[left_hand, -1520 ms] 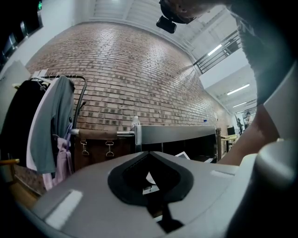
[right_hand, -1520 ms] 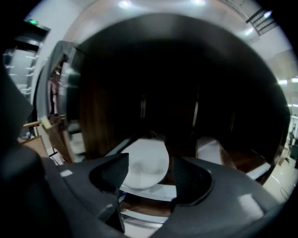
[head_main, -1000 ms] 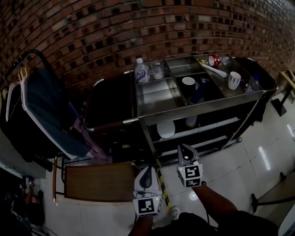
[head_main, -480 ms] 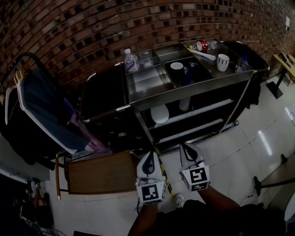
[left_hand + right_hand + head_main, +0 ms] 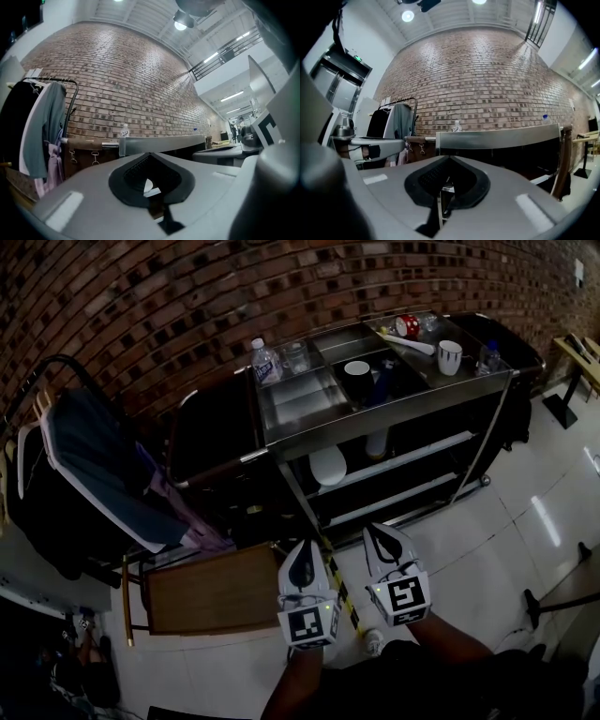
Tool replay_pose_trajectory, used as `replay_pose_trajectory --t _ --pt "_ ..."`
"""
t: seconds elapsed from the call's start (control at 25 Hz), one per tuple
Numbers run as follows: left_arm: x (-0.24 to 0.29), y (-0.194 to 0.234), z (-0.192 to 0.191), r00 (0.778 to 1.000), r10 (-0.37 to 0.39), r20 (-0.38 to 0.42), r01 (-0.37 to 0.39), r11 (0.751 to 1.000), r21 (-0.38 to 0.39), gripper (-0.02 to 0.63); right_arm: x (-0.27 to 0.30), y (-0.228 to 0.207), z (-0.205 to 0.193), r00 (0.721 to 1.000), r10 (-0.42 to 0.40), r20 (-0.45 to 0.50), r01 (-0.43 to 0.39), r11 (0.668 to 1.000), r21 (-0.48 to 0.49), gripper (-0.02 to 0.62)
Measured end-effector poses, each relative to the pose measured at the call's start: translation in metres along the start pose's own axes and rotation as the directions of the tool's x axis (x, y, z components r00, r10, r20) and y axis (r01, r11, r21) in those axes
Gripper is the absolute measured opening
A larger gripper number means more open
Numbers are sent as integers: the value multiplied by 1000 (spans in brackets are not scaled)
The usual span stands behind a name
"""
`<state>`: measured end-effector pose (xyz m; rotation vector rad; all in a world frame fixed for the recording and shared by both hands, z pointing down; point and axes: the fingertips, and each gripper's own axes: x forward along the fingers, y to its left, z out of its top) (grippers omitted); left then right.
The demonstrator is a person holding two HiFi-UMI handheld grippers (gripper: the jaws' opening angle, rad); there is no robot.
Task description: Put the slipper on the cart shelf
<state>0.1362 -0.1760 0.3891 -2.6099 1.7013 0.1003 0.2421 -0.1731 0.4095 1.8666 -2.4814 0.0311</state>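
Note:
The steel cart stands against the brick wall, with two open shelves under its top. On its upper shelf lies a white rounded thing; I cannot tell whether it is the slipper. My left gripper and right gripper hang side by side over the floor in front of the cart, both pointed at it. Both are shut with nothing between the jaws. In the left gripper view the gripper faces the cart's top edge. The right gripper looks the same way in its own view.
A clothes rack with a grey garment stands at the left, with a low wooden stand in front of it. Yellow-black tape runs along the floor between the grippers. A bottle and cups stand on the cart's top.
The head view has shifted, so the cart now sits a little higher and farther off. Both grippers stay shut, empty and side by side.

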Motion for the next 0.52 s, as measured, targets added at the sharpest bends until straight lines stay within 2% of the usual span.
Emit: replay_pose_trajectory --t 0.24,0.52 --pt "-3 -1 11 1000 7 13 -7 1000 14 16 -1 10 7 1000 21 18 -21 999 -36 2" --pt "-5 -9 13 1000 -17 23 16 1000 20 15 -5 9 1 1000 14 14 -13 1000 -28 2"
